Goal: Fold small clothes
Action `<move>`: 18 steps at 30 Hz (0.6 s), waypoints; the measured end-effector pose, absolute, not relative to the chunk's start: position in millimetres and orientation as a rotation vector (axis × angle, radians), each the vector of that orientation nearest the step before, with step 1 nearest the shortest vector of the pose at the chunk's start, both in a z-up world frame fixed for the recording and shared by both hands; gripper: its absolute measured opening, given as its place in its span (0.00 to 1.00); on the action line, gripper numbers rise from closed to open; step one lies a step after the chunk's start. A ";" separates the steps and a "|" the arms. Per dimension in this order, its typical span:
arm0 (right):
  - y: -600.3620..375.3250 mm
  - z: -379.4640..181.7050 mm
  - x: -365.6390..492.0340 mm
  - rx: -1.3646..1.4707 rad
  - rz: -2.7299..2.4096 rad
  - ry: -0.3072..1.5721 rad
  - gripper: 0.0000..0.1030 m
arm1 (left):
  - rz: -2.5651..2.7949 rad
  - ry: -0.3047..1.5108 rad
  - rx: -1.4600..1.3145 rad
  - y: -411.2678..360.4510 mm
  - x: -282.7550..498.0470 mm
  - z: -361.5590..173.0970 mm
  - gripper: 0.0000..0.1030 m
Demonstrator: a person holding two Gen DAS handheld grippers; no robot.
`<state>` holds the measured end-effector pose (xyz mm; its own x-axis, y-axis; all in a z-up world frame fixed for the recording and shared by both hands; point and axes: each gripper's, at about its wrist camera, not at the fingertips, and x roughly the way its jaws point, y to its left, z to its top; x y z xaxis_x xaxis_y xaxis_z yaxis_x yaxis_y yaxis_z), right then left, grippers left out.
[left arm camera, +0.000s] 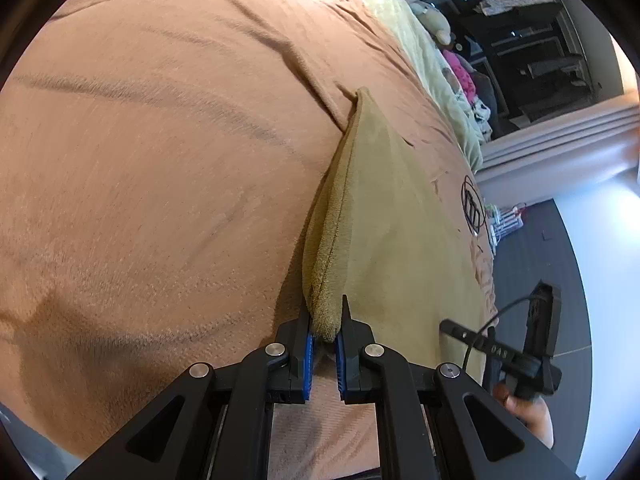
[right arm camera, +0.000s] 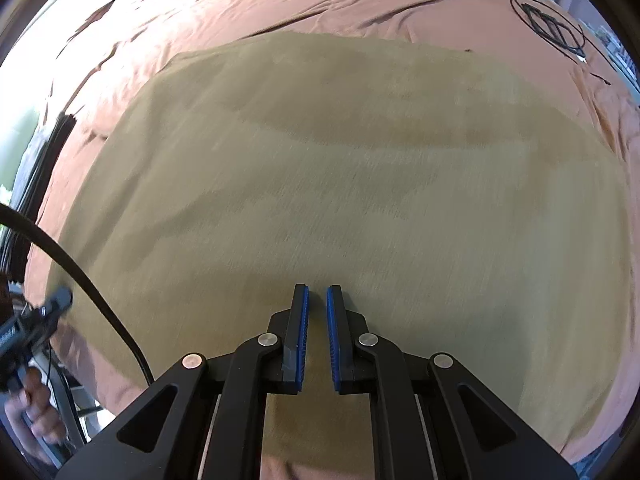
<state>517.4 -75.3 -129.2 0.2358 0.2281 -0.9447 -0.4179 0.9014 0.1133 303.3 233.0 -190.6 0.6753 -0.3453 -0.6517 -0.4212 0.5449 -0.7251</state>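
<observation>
An olive-tan cloth lies spread flat on a brown bedspread. In the left wrist view my left gripper is shut on a bunched edge of the cloth and lifts that edge into a ridge above the bedspread. In the right wrist view my right gripper hovers over the near part of the cloth, its blue-padded jaws a narrow gap apart with nothing between them. The right gripper also shows in the left wrist view, held by a hand at the lower right.
A black logo is printed on the bedspread at the far right; it also shows in the left wrist view. A pale green blanket and toys lie beyond the bed. A black cable crosses the left. The bed edge drops to grey floor.
</observation>
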 end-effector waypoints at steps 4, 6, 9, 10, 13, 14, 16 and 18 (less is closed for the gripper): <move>-71.1 -130.2 536.2 -0.171 0.425 1.262 0.06 | 0.069 0.866 -1.045 232.0 302.0 -192.0 0.09; -70.1 -129.4 546.6 -0.168 0.424 1.257 0.06 | 0.079 0.864 -1.057 231.4 300.5 -192.5 0.09; -66.7 -129.1 561.1 -0.163 0.425 1.254 0.06 | 0.094 0.866 -1.058 230.8 297.9 -193.4 0.09; -65.1 -129.6 566.4 -0.163 0.424 1.252 0.06 | 0.099 0.868 -1.059 230.1 297.2 -193.6 0.09; -59.5 -131.2 581.3 -0.163 0.422 1.249 0.06 | 0.110 0.868 -1.068 227.8 295.8 -194.5 0.09; -57.2 -132.4 587.9 -0.163 0.422 1.249 0.06 | 0.112 0.868 -1.071 227.8 295.1 -194.8 0.09; -53.3 -133.6 598.9 -0.164 0.419 1.243 0.06 | 0.117 0.871 -1.074 227.2 294.3 -195.0 0.09; -51.8 -134.8 609.9 -0.163 0.406 1.236 0.06 | 0.121 0.873 -1.081 227.5 292.6 -196.6 0.09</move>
